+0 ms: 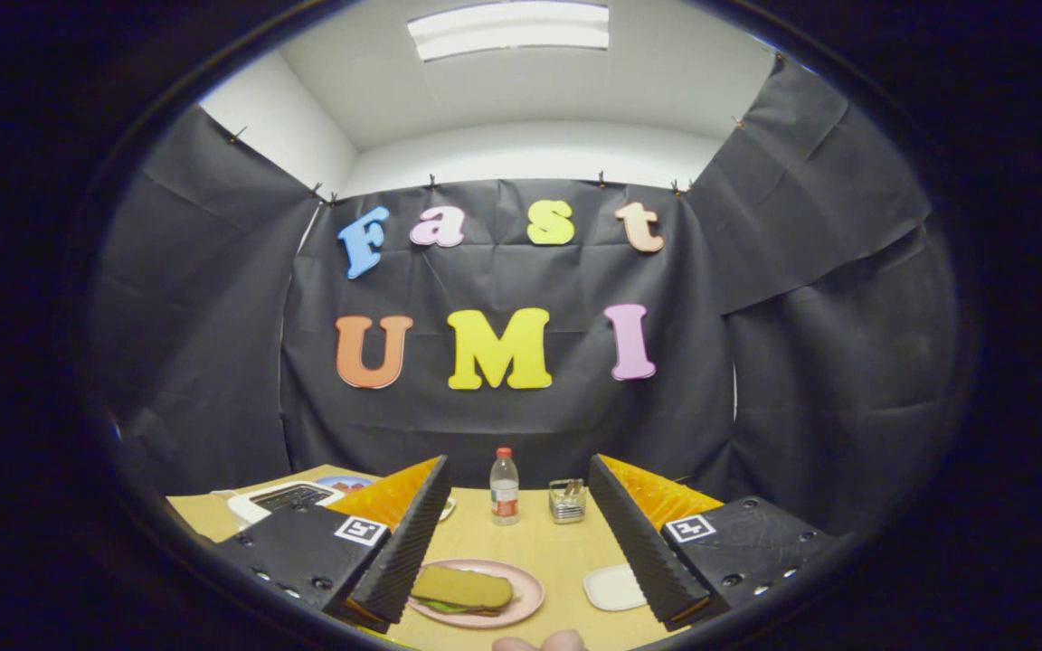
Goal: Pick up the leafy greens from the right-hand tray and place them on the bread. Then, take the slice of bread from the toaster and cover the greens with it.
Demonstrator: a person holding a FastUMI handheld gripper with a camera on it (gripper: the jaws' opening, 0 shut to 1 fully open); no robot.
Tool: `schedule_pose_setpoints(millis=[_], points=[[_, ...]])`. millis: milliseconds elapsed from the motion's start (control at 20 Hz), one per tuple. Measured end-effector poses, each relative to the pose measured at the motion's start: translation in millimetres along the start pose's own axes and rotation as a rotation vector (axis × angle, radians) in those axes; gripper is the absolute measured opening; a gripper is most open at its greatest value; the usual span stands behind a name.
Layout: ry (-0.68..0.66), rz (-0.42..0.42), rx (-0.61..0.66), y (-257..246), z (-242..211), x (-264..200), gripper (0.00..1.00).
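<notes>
My gripper (516,533) is open, held above the wooden table with nothing between its fingers. Just ahead of the fingers, nearer the left one, a pink plate (528,599) holds a slice of bread (462,587) lying flat, with a strip of leafy greens (445,607) showing under its near edge. A white tray (613,587) lies by the right finger; part of it is hidden by that finger. The white toaster (279,498) stands beyond the left finger, its slots dark; I cannot tell if bread is inside.
A plastic water bottle (505,486) with a red cap stands at the table's far side, with a small wire holder (566,500) to its right. A blue-rimmed plate (343,483) peeks out behind the toaster. Fingertips of a hand (539,642) show nearest me.
</notes>
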State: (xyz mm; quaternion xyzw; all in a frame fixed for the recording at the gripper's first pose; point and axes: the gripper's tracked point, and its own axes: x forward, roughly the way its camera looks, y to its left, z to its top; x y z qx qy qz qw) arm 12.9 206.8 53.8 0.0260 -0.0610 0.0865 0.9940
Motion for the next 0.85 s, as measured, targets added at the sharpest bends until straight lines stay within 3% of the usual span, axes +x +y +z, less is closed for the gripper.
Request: schedule_pose_setpoints(millis=[200, 450, 850], points=[[0.050, 0.025, -0.033, 15.8, -16.5, 1.4, 0.95], [0.022, -0.046, -0.036, -2.0, -4.1, -0.9, 0.96], [0.031, -0.008, -0.043, 10.7, -6.5, -8.5, 0.95]])
